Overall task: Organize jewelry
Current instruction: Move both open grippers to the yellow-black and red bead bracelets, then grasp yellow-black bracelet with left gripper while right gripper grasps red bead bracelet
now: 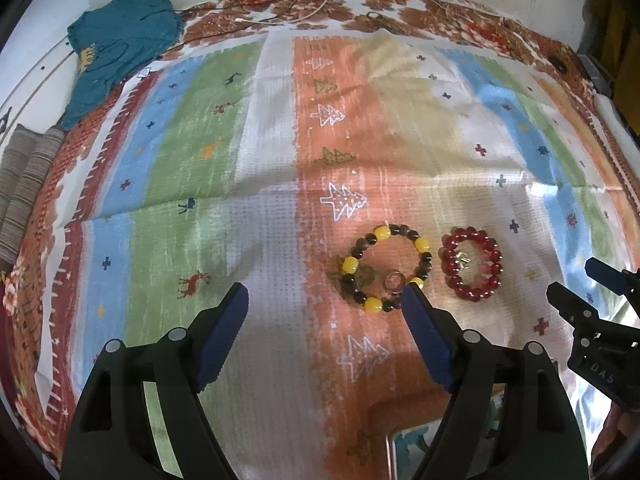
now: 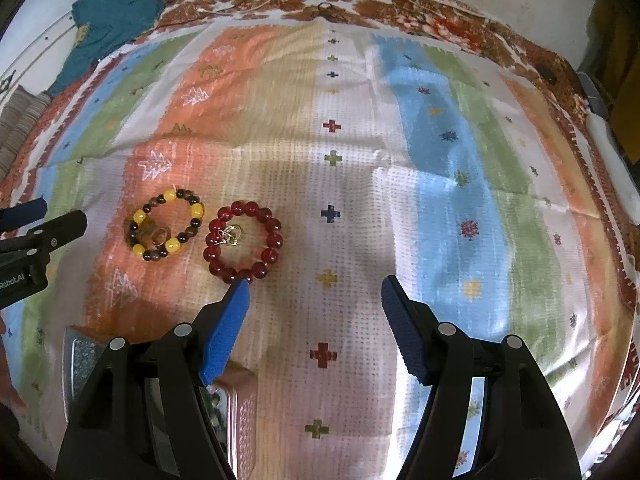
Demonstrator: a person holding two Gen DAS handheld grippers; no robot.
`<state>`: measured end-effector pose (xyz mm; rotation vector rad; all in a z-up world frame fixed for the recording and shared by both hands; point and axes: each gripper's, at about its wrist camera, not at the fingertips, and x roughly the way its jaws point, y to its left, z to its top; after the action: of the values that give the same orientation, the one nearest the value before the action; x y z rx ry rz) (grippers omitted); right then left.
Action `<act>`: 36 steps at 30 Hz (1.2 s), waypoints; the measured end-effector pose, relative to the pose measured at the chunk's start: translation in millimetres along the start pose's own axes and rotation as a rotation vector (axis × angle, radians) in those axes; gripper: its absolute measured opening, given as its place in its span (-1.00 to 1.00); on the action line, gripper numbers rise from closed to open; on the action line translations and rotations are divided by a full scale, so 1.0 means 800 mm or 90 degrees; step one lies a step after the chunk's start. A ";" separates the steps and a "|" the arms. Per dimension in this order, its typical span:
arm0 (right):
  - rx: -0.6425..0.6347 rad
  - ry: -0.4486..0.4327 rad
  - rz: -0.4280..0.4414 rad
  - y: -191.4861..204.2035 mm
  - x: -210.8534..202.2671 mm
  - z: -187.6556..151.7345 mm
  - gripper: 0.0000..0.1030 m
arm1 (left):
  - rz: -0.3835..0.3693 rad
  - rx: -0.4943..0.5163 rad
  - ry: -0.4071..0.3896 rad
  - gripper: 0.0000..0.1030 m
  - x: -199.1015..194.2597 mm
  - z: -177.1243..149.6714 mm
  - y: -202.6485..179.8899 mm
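Observation:
A yellow-and-brown bead bracelet (image 1: 420,245) lies on the striped cloth with a metal ring (image 1: 394,282) inside it. A red bead bracelet (image 1: 493,254) lies just to its right with a small silver-gold trinket (image 1: 462,258) inside. My left gripper (image 1: 326,294) is open and empty, its right fingertip beside the yellow bracelet. My right gripper (image 2: 314,286) is open and empty, its left fingertip just below the red bracelet (image 2: 275,240). The yellow bracelet (image 2: 198,210) and ring (image 2: 160,236) also show in the right wrist view.
A striped patterned cloth (image 1: 260,140) covers the surface. A shiny box rim (image 2: 82,354) shows under my right gripper, and its edge shows in the left view (image 1: 394,452). A teal garment (image 1: 120,40) lies at the far left. Cables (image 1: 304,8) run along the back.

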<state>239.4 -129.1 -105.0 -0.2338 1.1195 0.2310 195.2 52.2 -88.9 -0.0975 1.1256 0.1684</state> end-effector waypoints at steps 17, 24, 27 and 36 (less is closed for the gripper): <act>-0.012 0.040 0.009 0.010 0.047 0.018 0.32 | 0.015 0.042 0.040 0.49 0.060 0.020 -0.001; -0.021 0.060 0.002 0.013 0.069 0.022 0.32 | 0.023 0.065 0.062 0.48 0.083 0.022 -0.007; -0.020 0.064 0.007 0.012 0.077 0.022 0.32 | 0.035 0.072 0.072 0.46 0.092 0.021 -0.007; -0.025 0.064 0.016 0.016 0.081 0.026 0.12 | 0.023 0.082 0.086 0.45 0.111 0.016 0.000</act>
<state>280.1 -106.7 -155.8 -0.2679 1.2183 0.2660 243.8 62.0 -164.1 0.0263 1.2708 0.1232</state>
